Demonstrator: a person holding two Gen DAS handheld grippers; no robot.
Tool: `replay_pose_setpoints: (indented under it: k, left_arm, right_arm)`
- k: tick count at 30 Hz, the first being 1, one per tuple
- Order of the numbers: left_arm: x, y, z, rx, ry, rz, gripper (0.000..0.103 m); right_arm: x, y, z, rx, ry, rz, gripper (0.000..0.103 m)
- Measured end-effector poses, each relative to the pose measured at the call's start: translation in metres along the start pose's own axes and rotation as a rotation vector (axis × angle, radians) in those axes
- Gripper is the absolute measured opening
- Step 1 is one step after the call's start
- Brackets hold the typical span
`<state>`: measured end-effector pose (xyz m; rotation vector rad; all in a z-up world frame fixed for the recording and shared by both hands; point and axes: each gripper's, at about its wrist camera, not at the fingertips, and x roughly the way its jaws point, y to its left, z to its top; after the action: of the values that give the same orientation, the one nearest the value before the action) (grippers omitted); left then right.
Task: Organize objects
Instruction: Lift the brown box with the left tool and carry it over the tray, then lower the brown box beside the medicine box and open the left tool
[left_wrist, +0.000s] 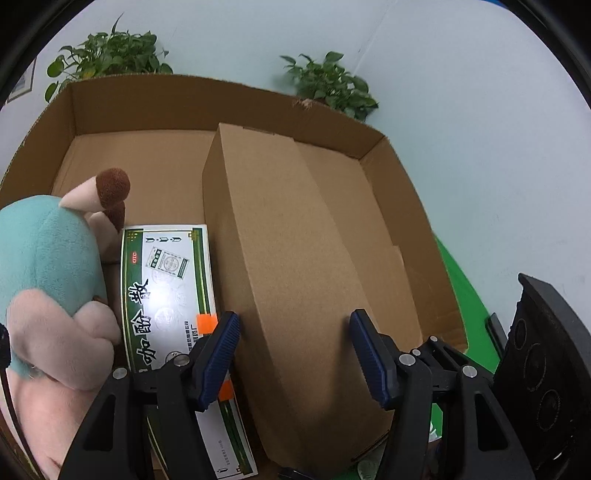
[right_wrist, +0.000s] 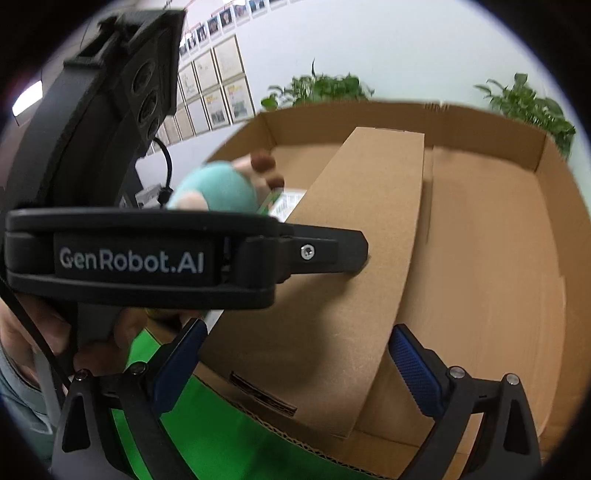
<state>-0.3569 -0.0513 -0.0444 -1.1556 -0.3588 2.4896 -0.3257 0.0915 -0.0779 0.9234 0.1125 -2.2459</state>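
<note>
Left gripper (left_wrist: 293, 354): jaws spread, straddling carton (left_wrist: 295, 258), not clamped | Right gripper (right_wrist: 295, 363): jaws spread, empty | Carton: lies in tray (left_wrist: 406, 192), pushed against medicine box (left_wrist: 166, 288) and plush (left_wrist: 48, 266), likely to leave the right side free.

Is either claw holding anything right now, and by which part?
Nothing is held. The left claw and right claw are both open, each straddling the long brown carton without clamping it.
</note>
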Motion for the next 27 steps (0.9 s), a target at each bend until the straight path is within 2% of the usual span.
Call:
replay_pose_setpoints:
  k: [2, 5, 9, 11, 12, 15, 18, 20, 22, 24, 26, 27]
  left_arm:
    - [0.003, 0.0, 0.0, -0.007, 0.02, 0.003, 0.058]
    - [0.01, -0.002, -0.007, -0.002, 0.039, 0.016, 0.057]
    - [0.016, 0.006, -0.006, -0.04, 0.052, -0.011, 0.056]
    - [0.02, 0.011, -0.008, -0.031, 0.057, 0.013, 0.051]
    - [0.019, 0.012, -0.009, -0.026, 0.054, 0.012, 0.051]
    - [0.016, 0.013, -0.016, -0.03, 0.06, -0.003, 0.051]
    - [0.013, 0.014, -0.018, -0.029, 0.055, -0.004, 0.051]
    - [0.011, 0.018, -0.02, -0.049, 0.039, -0.007, 0.05]
    - [0.011, 0.02, -0.02, -0.05, 0.044, -0.02, 0.05]
    - [0.004, 0.023, -0.025, -0.042, 0.039, -0.021, 0.05]
    - [0.001, 0.023, -0.03, -0.033, 0.043, -0.021, 0.05]
    - [0.0, 0.023, -0.032, -0.028, 0.043, -0.021, 0.05]
  right_arm:
    - [-0.003, 0.006, -0.001, -0.014, 0.002, -0.009, 0.098]
    - [0.003, 0.008, -0.004, -0.016, 0.065, -0.006, 0.099]
    - [0.007, 0.01, -0.007, -0.028, 0.117, -0.005, 0.099]
    - [0.005, 0.005, -0.006, 0.001, 0.134, 0.03, 0.099]
    - [0.003, 0.0, -0.006, 0.036, 0.141, 0.078, 0.099]
    - [-0.005, -0.008, -0.006, 0.077, 0.152, 0.134, 0.099]
    - [-0.021, -0.02, -0.003, 0.087, 0.12, 0.145, 0.098]
    - [-0.031, -0.033, 0.003, 0.116, 0.086, 0.151, 0.093]
    - [-0.032, -0.042, 0.009, 0.128, 0.091, 0.124, 0.063]
    - [-0.025, -0.056, 0.013, 0.16, 0.099, 0.102, 0.057]
    - [-0.018, -0.067, 0.018, 0.191, 0.104, 0.109, 0.047]
    - [-0.015, -0.069, 0.018, 0.202, 0.115, 0.109, 0.038]
